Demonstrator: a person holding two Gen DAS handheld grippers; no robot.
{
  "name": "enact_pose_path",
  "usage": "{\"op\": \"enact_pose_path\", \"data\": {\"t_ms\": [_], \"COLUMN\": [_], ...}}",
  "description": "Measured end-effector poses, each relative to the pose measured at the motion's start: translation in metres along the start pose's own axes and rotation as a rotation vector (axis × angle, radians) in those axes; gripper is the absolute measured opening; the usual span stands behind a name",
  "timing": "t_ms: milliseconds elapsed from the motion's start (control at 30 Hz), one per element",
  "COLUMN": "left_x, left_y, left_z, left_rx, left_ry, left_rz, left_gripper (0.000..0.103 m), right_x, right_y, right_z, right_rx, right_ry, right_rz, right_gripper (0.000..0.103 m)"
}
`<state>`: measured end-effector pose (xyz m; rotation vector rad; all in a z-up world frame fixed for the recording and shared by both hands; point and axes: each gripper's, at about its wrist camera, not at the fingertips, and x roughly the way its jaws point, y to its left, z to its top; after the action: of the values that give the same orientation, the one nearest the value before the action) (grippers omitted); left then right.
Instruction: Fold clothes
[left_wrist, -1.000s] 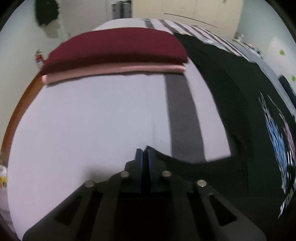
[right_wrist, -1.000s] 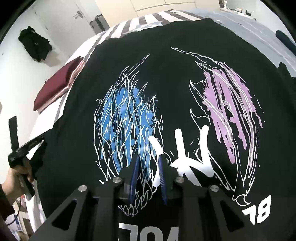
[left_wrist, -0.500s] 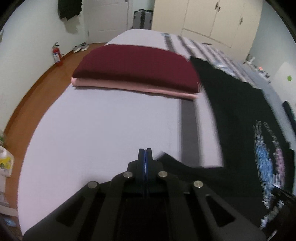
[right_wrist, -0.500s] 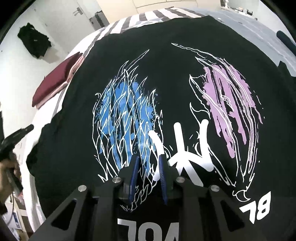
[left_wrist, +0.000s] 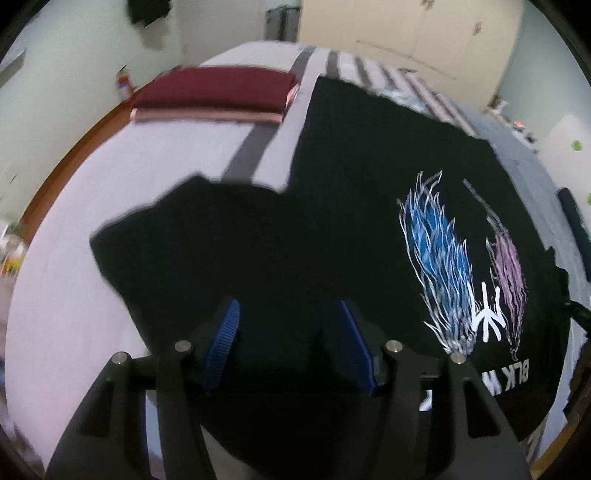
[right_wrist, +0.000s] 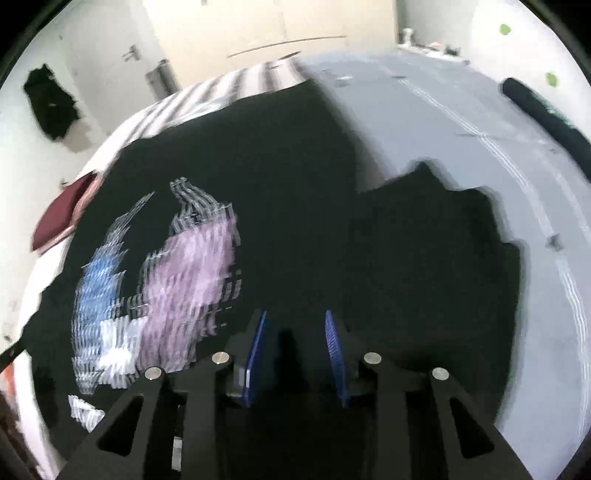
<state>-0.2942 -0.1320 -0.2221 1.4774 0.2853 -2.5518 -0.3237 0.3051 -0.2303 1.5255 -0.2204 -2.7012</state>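
Right now both sets of tongs hang over a black T-shirt (left_wrist: 332, 206) spread flat on the bed (left_wrist: 92, 192), print side up. Left tongs (left_wrist: 288, 345) are opening, pads well apart, nothing pinched between them, only shirt cloth showing below the gap. Right tongs (right_wrist: 295, 356) are opening too, narrower gap, also empty as far as the blurred right view lets me tell. Shirt lies directly under and ahead of both tongs; its left sleeve (left_wrist: 155, 225) sticks out ahead-left of the left tongs, the other sleeve (right_wrist: 436, 206) ahead-right of the right tongs. Long axis runs away from the tongs toward the far wardrobe (left_wrist: 406, 33); the lettering (left_wrist: 511, 378) reads upside down near the tongs, so likely the collar end is near and the hem far, though the collar itself is not visible. Risks: sleeves look rumpled, so a fold made now could trap creases; pinching one layer only or too shallow would let cloth slip out; uneven pull by the two sides would skew the fold line. Far-left of the left tongs sits a folded stack (left_wrist: 218, 92), maroon on pink, close to the shirt's edge, so a wide swing could snag it.
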Motion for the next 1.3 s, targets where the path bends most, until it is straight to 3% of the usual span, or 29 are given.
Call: {"op": "enact_pose_path", "data": {"t_ms": [133,233,400,567,800,900,967,1000,1133,1300], "left_x": [-0.003,-0.001,-0.001,-0.004,-0.003,-0.001,-0.001,-0.001,-0.005,-0.009], "left_y": [-0.042,-0.060,-0.094,-0.115,-0.120,-0.120,-0.120,-0.120,-0.121,-0.119], "left_z": [-0.005,-0.001,0.006,0.009,0.007,0.006,0.005,0.005,0.005,0.004], "left_rx": [-0.003,-0.034,-0.030,0.005,-0.028,-0.028,-0.029,-0.025,-0.019,-0.022], "left_ry": [-0.027,-0.020,-0.031,-0.041,-0.045,-0.037,-0.033,-0.032,-0.032,-0.032], "left_rz": [0.029,-0.006,-0.037,-0.050,-0.065,-0.063,-0.070,-0.071,-0.072,-0.069], "left_gripper": [0.054,0.056,0.056,0.056,0.056,0.056,0.056,0.056,0.056,0.056], "right_x": [-0.003,-0.002,0.012,0.029,0.039,0.038,0.037,0.036,0.024,-0.009], "right_y": [-0.074,-0.125,-0.181,-0.199,-0.188,-0.184,-0.184,-0.183,-0.188,-0.226], "right_z": [0.021,0.034,0.036,0.033,0.021,0.017,0.017,0.018,0.017,0.005], "right_rx": [0.008,0.021,0.074,0.110,0.083,0.065,0.062,0.054,0.066,0.187], "right_ry": [-0.021,-0.032,-0.007,0.018,0.023,0.019,0.024,0.028,0.024,0.003], "right_rz": [-0.056,-0.098,-0.107,-0.044,-0.044,-0.046,-0.035,-0.034,-0.048,-0.087], "right_gripper": [0.031,0.040,0.042,0.042,0.043,0.035,0.019,0.006,0.003,0.002]}}
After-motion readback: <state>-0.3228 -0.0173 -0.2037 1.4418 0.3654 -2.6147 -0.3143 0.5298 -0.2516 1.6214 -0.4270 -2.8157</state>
